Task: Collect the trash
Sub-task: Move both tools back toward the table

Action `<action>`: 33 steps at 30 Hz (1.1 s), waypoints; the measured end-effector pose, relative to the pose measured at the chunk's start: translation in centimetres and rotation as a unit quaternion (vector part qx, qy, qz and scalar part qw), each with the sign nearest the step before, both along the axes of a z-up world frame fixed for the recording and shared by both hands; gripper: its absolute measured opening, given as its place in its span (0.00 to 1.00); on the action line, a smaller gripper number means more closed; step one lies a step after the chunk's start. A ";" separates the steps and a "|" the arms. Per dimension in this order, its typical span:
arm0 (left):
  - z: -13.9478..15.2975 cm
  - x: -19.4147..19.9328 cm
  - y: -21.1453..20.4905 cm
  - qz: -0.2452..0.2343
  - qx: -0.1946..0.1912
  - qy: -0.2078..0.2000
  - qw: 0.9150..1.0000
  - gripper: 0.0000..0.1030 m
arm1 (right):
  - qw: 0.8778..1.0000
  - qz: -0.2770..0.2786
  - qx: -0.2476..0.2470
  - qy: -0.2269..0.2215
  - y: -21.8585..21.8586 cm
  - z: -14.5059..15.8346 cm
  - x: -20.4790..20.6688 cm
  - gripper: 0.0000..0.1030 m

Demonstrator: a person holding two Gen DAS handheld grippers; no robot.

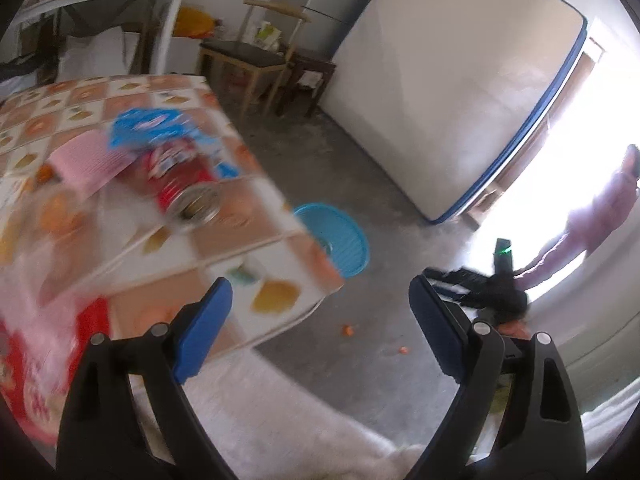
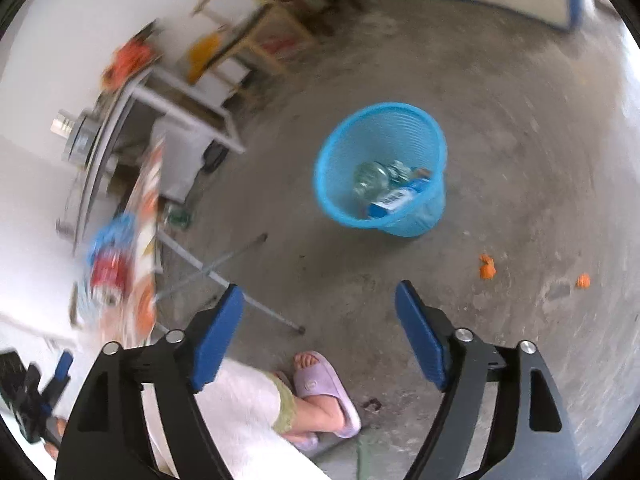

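Right wrist view: right claw [image 2: 320, 332] gapes empty above the bin [image 2: 380, 168]; left claw [image 1: 320, 328] likewise apart.

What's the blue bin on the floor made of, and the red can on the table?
Blue bin: likely thin moulded plastic, slightly glossy; ribbed, slotted walls with light showing through them. Red can: probably metal with a printed red label; its end is a shiny silver disc with a rim. Motion blur leaves the can less certain.

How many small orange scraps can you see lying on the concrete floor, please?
2. One orange scrap lies on the floor right of the blue basket; the other lies further right. More may be hidden under the table.
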State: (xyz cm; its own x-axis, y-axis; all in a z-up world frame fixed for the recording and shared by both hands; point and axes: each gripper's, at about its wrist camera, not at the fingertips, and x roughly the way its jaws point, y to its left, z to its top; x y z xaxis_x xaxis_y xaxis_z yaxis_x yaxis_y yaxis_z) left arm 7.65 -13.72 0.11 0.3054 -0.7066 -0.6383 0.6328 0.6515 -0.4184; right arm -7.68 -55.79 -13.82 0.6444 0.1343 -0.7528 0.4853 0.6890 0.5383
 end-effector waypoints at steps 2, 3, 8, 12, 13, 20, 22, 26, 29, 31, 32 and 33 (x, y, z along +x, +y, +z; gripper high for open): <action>-0.4 -0.3 1.1 0.013 0.009 -0.012 1.000 0.83 | 0.999 0.029 -0.034 -0.012 2.2 2.0 0.9 0.80; -0.5 -0.3 1.4 0.019 0.012 -0.017 1.000 0.83 | 0.997 0.045 -0.054 -0.019 3.5 3.2 1.5 0.81; 0.9 -0.7 4.1 0.051 -0.010 -0.046 0.998 0.83 | 0.980 0.114 -0.149 -0.062 10.1 10.2 4.7 0.85; 2.0 -1.3 6.3 0.073 -0.016 -0.071 0.995 0.83 | 0.955 0.158 -0.223 -0.111 15.8 14.8 5.8 0.93; 2.2 -1.4 6.9 0.081 -0.016 -0.076 0.994 0.83 | 0.950 0.168 -0.235 -0.116 17.2 15.6 6.1 0.93; 2.9 -1.4 11.2 0.144 0.004 -0.106 0.984 0.83 | 0.928 0.216 -0.273 -0.131 24.7 17.5 8.2 0.94; 2.6 -1.2 12.7 0.169 0.020 -0.111 0.979 0.83 | 0.923 0.216 -0.295 -0.117 26.7 17.2 8.8 0.94; 1.9 -0.6 15.9 0.220 0.045 -0.108 0.968 0.83 | 0.912 0.218 -0.334 -0.093 29.8 16.1 10.1 0.94; 1.3 -0.3 18.0 0.248 0.057 -0.104 0.961 0.83 | 0.907 0.225 -0.345 -0.088 31.6 15.4 10.7 0.94; 1.1 0.0 19.0 0.263 0.067 -0.106 0.957 0.83 | 0.902 0.230 -0.355 -0.088 32.5 15.2 11.0 0.94; 1.0 0.1 19.4 0.269 0.068 -0.106 0.955 0.83 | 0.899 0.232 -0.360 -0.089 32.9 15.2 11.1 0.94; 0.9 0.4 20.1 0.277 0.069 -0.104 0.953 0.83 | 0.897 0.235 -0.362 -0.090 33.2 15.1 11.3 0.94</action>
